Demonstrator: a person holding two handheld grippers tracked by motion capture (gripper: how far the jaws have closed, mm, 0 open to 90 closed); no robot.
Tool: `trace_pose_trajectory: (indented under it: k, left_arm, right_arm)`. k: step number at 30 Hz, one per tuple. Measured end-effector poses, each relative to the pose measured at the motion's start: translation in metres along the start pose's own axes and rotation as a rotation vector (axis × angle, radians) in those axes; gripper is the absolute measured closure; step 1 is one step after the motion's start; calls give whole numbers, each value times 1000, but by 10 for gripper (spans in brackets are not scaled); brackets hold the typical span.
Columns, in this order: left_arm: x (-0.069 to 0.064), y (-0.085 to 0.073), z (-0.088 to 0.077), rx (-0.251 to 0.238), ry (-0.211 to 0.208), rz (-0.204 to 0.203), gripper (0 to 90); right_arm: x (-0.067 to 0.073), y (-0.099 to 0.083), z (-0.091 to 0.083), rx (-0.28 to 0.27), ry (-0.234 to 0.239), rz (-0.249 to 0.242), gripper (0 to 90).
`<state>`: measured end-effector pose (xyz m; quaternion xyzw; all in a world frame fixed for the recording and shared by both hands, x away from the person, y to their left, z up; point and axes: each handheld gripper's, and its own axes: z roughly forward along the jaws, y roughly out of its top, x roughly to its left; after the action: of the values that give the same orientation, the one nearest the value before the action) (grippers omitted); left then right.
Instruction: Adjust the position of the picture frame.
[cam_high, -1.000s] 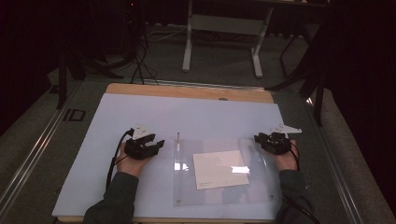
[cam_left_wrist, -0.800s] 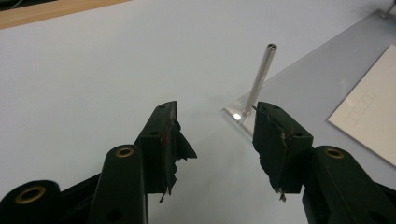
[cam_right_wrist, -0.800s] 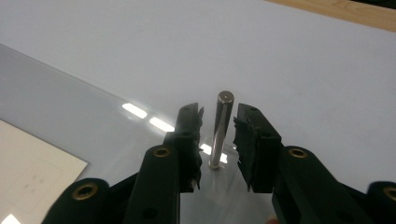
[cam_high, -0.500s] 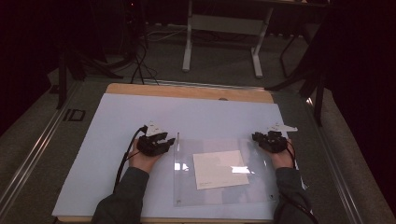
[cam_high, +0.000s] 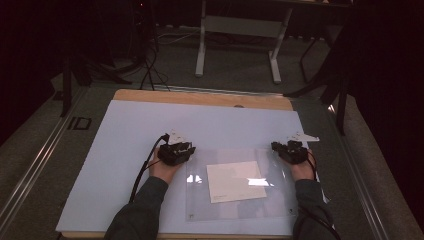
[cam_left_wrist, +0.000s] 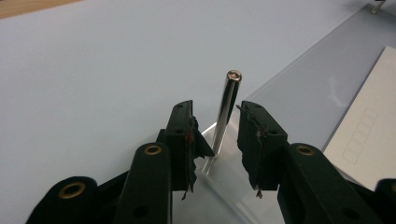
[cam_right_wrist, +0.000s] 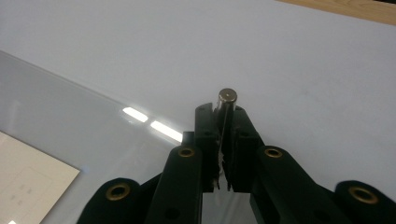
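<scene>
Where clear sheet lies, paper apparently under it.

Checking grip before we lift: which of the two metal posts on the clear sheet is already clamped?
The right gripper's post: its jaws press it. The left post stands free between closing jaws.

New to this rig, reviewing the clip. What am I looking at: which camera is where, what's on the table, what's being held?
No robot: a person holds a two-jaw gripper in each hand. The high view looks down on the white table, where a clear plastic sheet covers a paper card. The other two cameras ride on the grippers. The left gripper stands open around a metal post at the sheet's corner, its jaws just closing, pads apart from it. The right gripper is shut on another metal pin at the opposite corner.
</scene>
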<state>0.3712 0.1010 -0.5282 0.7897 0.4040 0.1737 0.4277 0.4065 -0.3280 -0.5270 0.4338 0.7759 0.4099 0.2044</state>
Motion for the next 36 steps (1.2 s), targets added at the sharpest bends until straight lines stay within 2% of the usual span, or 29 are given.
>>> trace_pose_trajectory:
  k: [4, 12, 17, 27, 31, 33, 36]
  left_arm:
    - [-2, 0, 6, -4, -11, -7, 739]
    - [-2, -2, 13, -1, -8, -23, 792]
    - [-2, -3, 15, 14, 3, -17, 801]
    - [-1, -3, 16, 20, -8, -30, 832]
    - [2, -3, 16, 23, -26, -48, 836]
    - [1, -3, 16, 22, -25, -49, 838]
    - [1, -3, 16, 22, -23, -56, 839]
  right_arm:
    - [-1, -1, 0, -3, 4, 6, 847]
    - [-1, 0, 0, -1, 6, 5, 840]
    - [-1, -1, 2, 10, 6, 5, 829]
    - [-2, -5, 6, 16, 14, 29, 834]
    - [-3, -4, 7, 20, 19, 45, 839]
    - [-4, -4, 7, 23, 30, 62, 840]
    - [-4, -4, 7, 23, 26, 60, 840]
